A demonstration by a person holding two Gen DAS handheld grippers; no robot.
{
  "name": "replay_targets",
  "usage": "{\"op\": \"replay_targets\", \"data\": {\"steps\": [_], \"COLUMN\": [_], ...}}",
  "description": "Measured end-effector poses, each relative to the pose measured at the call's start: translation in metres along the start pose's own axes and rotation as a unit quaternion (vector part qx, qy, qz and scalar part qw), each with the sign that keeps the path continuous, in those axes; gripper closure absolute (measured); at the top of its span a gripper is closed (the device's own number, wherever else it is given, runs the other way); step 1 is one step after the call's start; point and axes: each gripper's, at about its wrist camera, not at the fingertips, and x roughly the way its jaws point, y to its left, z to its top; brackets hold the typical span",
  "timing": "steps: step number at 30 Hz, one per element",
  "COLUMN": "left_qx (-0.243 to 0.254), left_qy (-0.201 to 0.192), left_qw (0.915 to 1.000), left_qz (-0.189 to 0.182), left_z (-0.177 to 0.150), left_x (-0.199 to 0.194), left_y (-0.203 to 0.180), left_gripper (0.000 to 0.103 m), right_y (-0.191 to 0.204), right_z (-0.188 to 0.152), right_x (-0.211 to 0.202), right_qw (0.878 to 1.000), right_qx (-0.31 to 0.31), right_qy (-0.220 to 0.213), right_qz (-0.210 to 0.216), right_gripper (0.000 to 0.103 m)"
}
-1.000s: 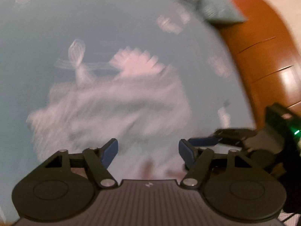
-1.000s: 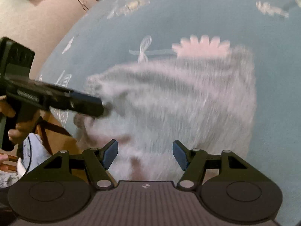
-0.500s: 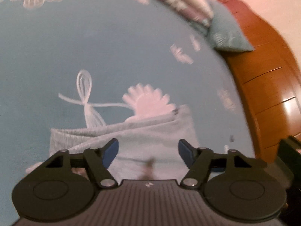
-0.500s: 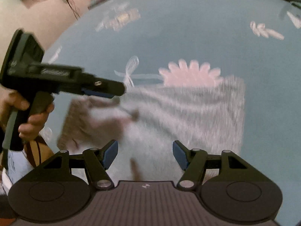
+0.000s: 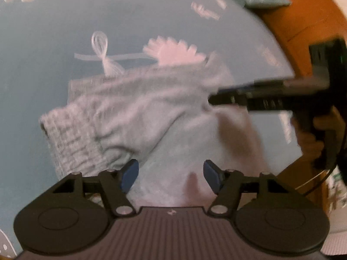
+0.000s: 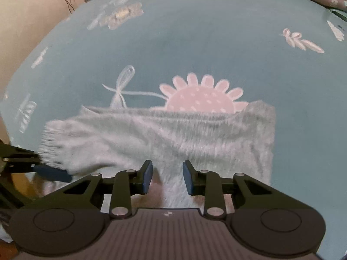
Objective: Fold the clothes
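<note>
Garment: a grey knitted garment lies crumpled on the bed, its ribbed cuff end toward nine o'clock in both wrist views.
Bed: a blue sheet printed with a pink flower; the garment's far edge covers the flower's lower part, at twelve o'clock from my right gripper.
Left gripper: my left gripper hovers over the garment's near edge, jaws apart and closing; cloth lies beneath the gap, and the blue pads do not press it.
Right gripper: my right gripper has its jaws narrowly apart and closing; grey knit shows in the gap, not yet pinched.
Cross views: in the left wrist view the right gripper enters from three o'clock, its tip at the garment's right edge; whether it touches is lost in blur.
Hand: my right hand wraps the handle at four o'clock.
Surround: a wooden bed frame at two o'clock.
</note>
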Motion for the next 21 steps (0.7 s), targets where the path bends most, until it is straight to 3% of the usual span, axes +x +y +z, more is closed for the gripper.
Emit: {"op": "replay_targets", "data": {"steps": [3,5,10,14,19,21], "left_qx": [0.020,0.056,0.140,0.130,0.136,0.130], "left_qy": [-0.045,-0.052,0.008,0.057,0.079,0.060], "left_qw": [0.9987,0.9969,0.9898,0.9899,0.9872,0.9897], "left_qz": [-0.012,-0.019,-0.021,0.008,0.022,0.014], "left_z": [0.000,-0.005,-0.034,-0.056,-0.069,-0.066], "left_x": [-0.031,-0.042,-0.017,0.010,0.004,-0.010], "left_y": [-0.014,-0.031,-0.056,-0.045,-0.043,-0.046], "left_gripper": [0.031,0.031,0.031,0.032,0.032,0.031], "right_y": [0.007,0.015,0.040,0.045,0.044,0.046], "right_z": [-0.009,-0.022,-0.060,-0.079,-0.076,-0.074], "right_x": [-0.032,-0.047,-0.050,-0.027,-0.019,-0.018], "right_qw": [1.000,0.999,0.989,0.986,0.990,0.990], "right_qx": [-0.021,-0.043,-0.125,-0.142,-0.105,-0.098], "right_qy": [-0.008,0.002,0.059,0.080,0.083,0.090], "right_qz": [0.005,0.024,0.042,0.027,0.036,0.043], "right_gripper": [0.066,0.066,0.066,0.065,0.045,0.036]}}
